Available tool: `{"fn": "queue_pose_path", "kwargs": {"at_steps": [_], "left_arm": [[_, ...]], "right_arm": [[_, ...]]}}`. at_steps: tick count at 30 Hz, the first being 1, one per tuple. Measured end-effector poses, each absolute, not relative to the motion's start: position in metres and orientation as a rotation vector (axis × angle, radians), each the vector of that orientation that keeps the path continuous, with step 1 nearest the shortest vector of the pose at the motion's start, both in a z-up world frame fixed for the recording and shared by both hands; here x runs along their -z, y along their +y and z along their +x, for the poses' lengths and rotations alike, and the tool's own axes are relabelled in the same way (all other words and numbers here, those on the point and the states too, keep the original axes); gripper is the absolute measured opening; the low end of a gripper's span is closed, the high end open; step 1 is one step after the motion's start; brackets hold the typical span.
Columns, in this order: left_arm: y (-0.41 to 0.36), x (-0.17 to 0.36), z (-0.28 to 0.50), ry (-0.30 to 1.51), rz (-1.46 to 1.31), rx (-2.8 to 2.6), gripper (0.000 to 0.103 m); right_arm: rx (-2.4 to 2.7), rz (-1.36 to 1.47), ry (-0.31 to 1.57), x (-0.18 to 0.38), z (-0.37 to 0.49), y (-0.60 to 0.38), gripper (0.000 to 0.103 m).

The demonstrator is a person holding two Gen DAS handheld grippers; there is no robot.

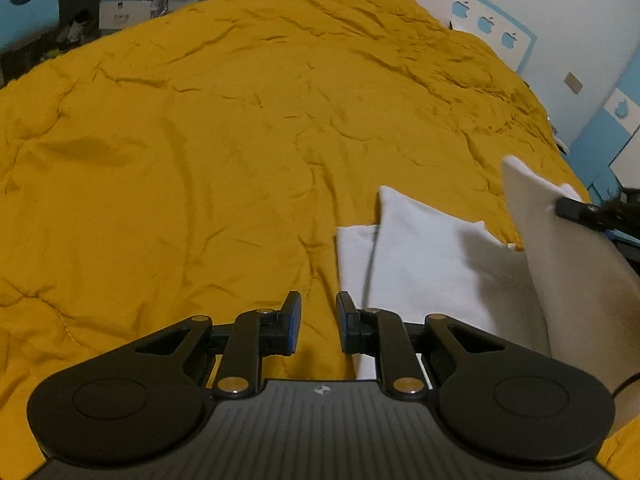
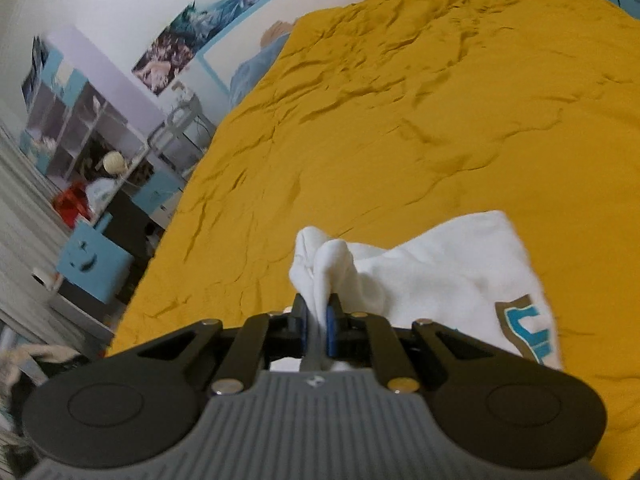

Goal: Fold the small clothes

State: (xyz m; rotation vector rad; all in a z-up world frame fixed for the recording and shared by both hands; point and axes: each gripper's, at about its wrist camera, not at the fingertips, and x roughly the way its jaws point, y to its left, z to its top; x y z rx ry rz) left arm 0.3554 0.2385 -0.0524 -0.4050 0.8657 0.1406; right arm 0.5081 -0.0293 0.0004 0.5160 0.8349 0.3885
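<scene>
A white garment [image 1: 424, 264] lies partly folded on the mustard-yellow bedcover [image 1: 200, 140], right of my left gripper [image 1: 319, 322]. The left gripper is open and empty, just above the cover at the garment's left edge. My right gripper [image 2: 319, 320] is shut on a bunched edge of the white garment [image 2: 452, 280], which shows a teal and tan print [image 2: 528, 330] at its right side. In the left wrist view the right gripper [image 1: 560, 205] holds that edge lifted at the far right, with cloth hanging below it.
The yellow bedcover [image 2: 400, 120] fills most of both views. A blue pillow [image 2: 256, 68] lies at the bed's head. Shelves and a blue box [image 2: 92, 256] stand on the floor left of the bed. A white and blue wall [image 1: 560, 20] runs along the other side.
</scene>
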Motion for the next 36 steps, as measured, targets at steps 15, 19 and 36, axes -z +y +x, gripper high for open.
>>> {"fn": "queue_pose_path", "kwargs": {"at_steps": [15,19,36], "left_arm": [[0.249,0.083,0.366,0.88,-0.491,-0.096,0.02],[0.25,0.085,0.364,0.886,-0.5,-0.094,0.021],[0.259,0.04,0.283,0.792,-0.738,0.066,0.06]], "right_arm": [[-0.393,0.361,0.974,0.068,0.532,0.104,0.004],[-0.425,0.306,1.023,0.08,0.536,0.114,0.009],[-0.667,0.237,0.788,-0.031,0.411,0.052,0.023]]}}
